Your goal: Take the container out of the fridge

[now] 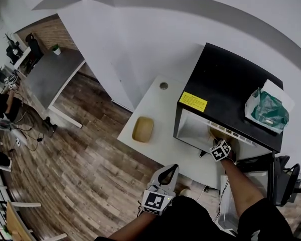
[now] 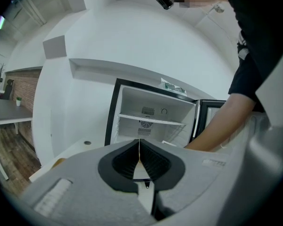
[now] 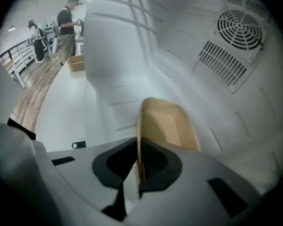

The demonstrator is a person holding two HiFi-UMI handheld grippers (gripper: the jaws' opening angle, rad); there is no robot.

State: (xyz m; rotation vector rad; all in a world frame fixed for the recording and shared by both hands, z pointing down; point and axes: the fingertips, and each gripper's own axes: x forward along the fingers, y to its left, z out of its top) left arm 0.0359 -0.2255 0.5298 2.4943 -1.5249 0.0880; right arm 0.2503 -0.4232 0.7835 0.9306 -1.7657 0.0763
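The small black fridge (image 1: 231, 79) stands open on the white table (image 1: 155, 104). Inside it lies a tan container (image 3: 167, 124), seen in the head view as a tan patch (image 1: 216, 133) at the fridge mouth. My right gripper (image 3: 138, 157) reaches into the fridge (image 1: 216, 140), and its jaws are shut on the container's near rim. My left gripper (image 1: 169, 170) hangs low in front of the table, away from the fridge. Its jaws (image 2: 139, 147) meet with nothing between them. In the left gripper view the open fridge (image 2: 151, 112) shows its white shelves.
A second tan container (image 1: 143, 129) sits on the table left of the fridge. A white and teal bag (image 1: 267, 110) lies on the fridge top. The fridge's back wall has a fan grille (image 3: 238, 29). A person (image 3: 66, 27) stands far off in the room.
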